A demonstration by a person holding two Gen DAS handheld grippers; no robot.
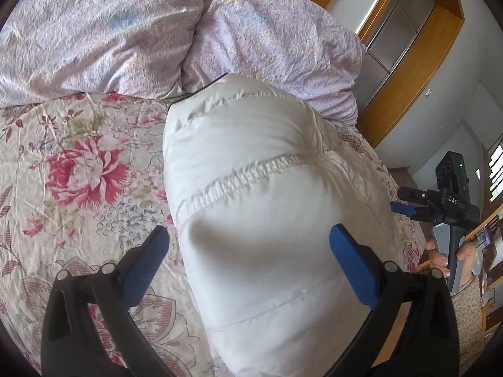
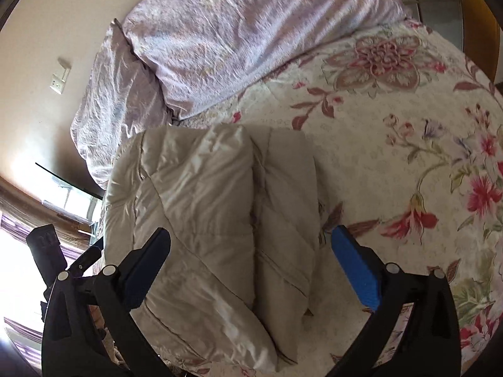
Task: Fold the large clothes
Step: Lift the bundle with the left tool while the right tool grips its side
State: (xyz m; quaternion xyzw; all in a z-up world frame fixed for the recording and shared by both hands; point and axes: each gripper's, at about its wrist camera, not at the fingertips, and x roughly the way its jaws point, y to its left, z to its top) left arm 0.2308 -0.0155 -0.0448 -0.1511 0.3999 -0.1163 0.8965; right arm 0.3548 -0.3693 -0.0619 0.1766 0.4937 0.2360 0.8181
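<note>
Lying folded on the bedspread (image 2: 393, 157), the white jacket (image 2: 201, 207) sits below both wide-open grippers (image 2: 251, 260).

A bed fills the room, its floral bedspread (image 2: 393, 163) spread flat, with a crumpled lilac duvet (image 1: 125, 31) heaped at the head. Behind stands a cream wall with a socket (image 2: 58, 85). A wooden-framed cabinet (image 1: 418, 50) flanks the bed. Bright daylight pours through a window (image 2: 19, 251).

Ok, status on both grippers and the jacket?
Left gripper open, right gripper open, nothing held. White puffer jacket folded into a bundle on the floral bedspread. Nothing in the way.
</note>
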